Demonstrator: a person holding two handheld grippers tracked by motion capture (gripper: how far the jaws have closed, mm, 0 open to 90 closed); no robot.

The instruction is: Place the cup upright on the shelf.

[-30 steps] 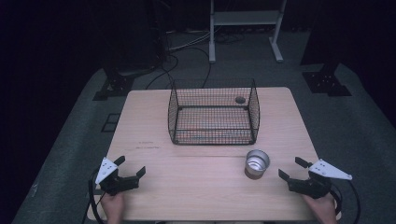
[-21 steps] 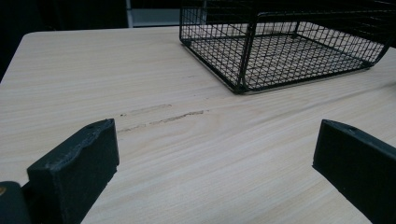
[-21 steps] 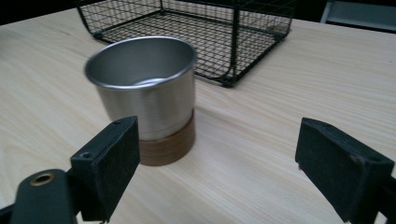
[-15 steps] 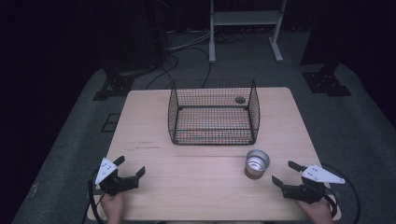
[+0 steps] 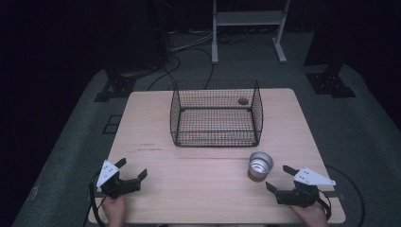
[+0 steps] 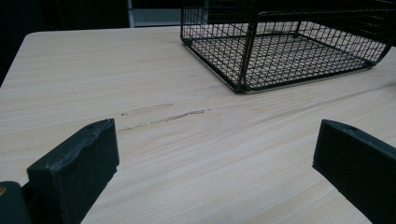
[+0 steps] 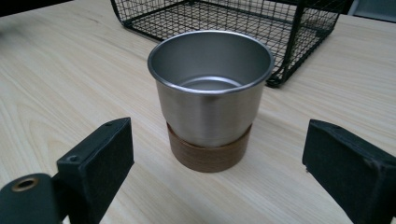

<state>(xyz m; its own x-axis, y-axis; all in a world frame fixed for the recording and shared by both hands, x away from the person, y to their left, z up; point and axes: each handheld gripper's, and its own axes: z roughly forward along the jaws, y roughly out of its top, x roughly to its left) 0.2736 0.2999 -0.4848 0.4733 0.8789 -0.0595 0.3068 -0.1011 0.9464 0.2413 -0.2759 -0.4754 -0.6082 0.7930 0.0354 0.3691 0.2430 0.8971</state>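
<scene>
At the near edge of the bench [image 5: 213, 189] sit two claws, one in each hand. The left claw [image 5: 131, 169] has its jaws spread wide, holding nothing; in the left gripper view only bare wood lies between them, with a faint dark scuff [image 6: 163, 116] just beyond. The right claw [image 5: 281, 178] is likewise wide open and empty. In the right gripper view its jaws stand either side of the cup [image 7: 210, 93] with clear gaps, touching nothing.

There is one cup [image 5: 260, 165], a steel tumbler with a brown band round its base, upright and empty on the bench, just ahead of the right claw.

Farther back stands one black wire basket [image 5: 215, 113], open-topped, near the middle of the bench. A small dark round spot [image 5: 243, 100] shows at its far right; what it is cannot be told.
</scene>
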